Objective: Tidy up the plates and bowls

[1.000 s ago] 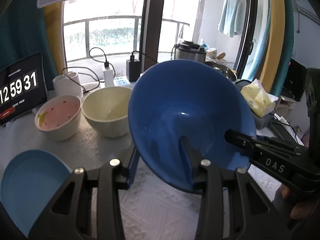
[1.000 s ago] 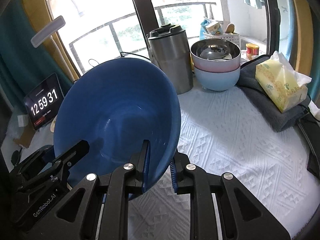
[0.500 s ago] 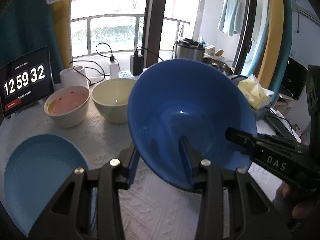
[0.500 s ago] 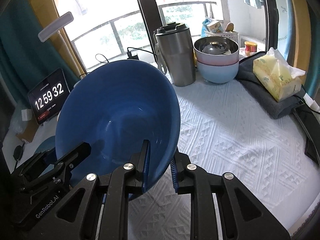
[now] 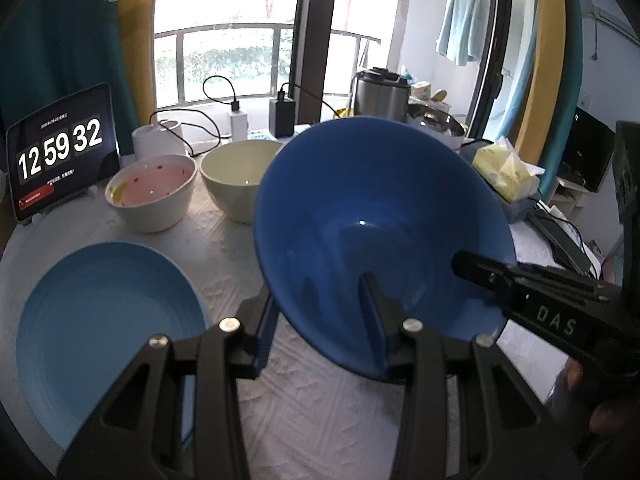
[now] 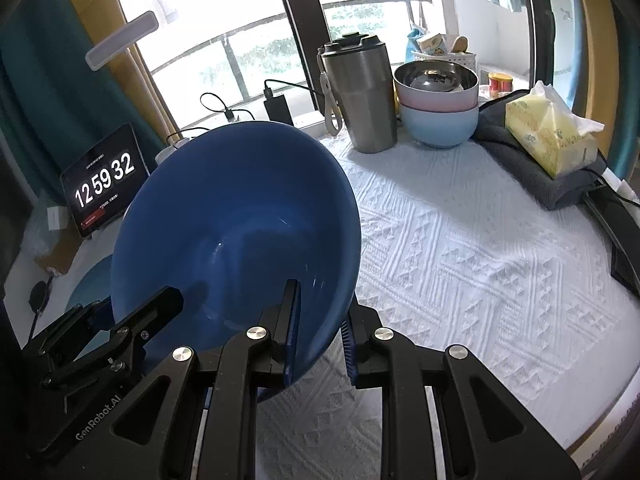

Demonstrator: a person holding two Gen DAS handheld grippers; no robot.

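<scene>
Both grippers are clamping the rim of the big dark-blue plastic bowl (image 5: 376, 216), left gripper (image 5: 320, 316) and right gripper (image 6: 318, 320) together holding it tilted above the white textured tablecloth (image 6: 480, 264); a light-blue round plate (image 5: 100, 320) is lying left; a pink-lined white bowl (image 5: 150, 192) and cream bowl (image 5: 236, 176) are sitting farther back.

You hold the large dark-blue plastic bowl (image 5: 384, 216) tilted above the white textured tablecloth (image 6: 480, 264), between the left gripper (image 5: 320, 316) and right gripper (image 6: 320, 320). To its left lies the flat light-blue plate (image 5: 104, 320); behind that sit the pink-lined white bowl (image 5: 150, 192) and, to its right, the cream bowl (image 5: 236, 178). To your right, at the back, the steel tumbler (image 6: 360, 92) stands left of three stacked bowls (image 6: 438, 108).
</scene>
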